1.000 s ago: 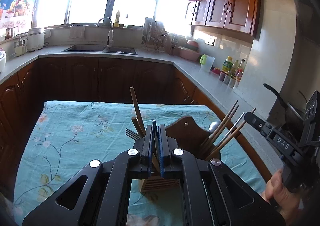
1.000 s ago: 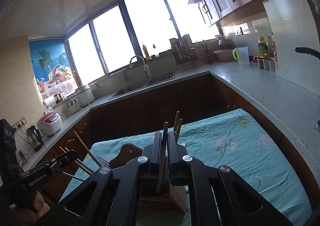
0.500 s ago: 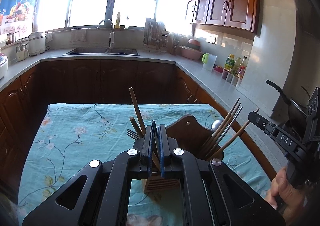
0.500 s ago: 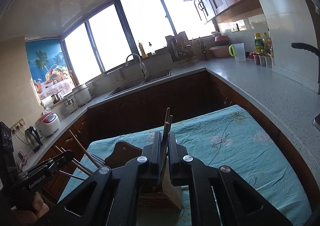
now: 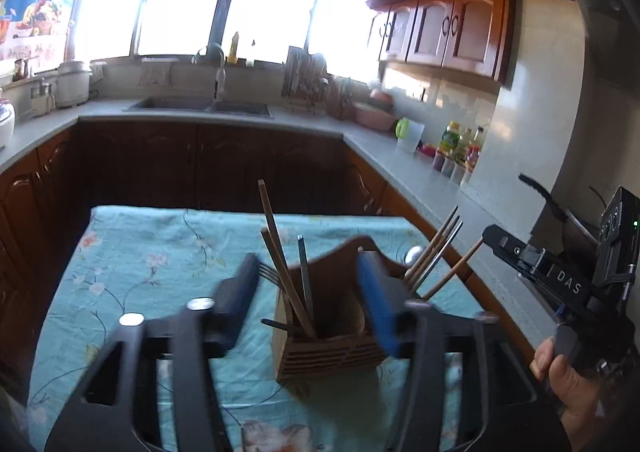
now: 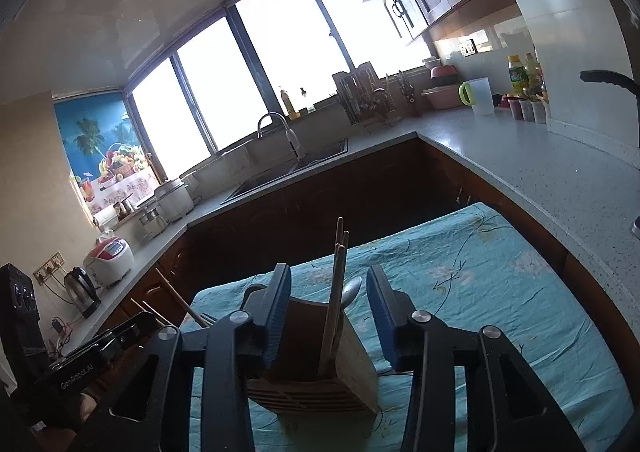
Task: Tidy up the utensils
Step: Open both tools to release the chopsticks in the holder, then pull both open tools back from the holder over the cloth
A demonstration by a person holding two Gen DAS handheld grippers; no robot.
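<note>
Chopsticks (image 6: 335,300), light, stiff and likely slippery, stand upright in the wooden holder (image 6: 352,368) on the floral tablecloth (image 6: 500,292), best pinched mid-shaft, while left gripper (image 5: 306,300) and right gripper (image 6: 326,316) both gape released.

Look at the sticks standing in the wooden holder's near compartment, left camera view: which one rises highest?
The thin pale chopstick at the back. Its square tip stands clear above the shorter wooden stick and the dark metal handle beside it in the holder.
</note>
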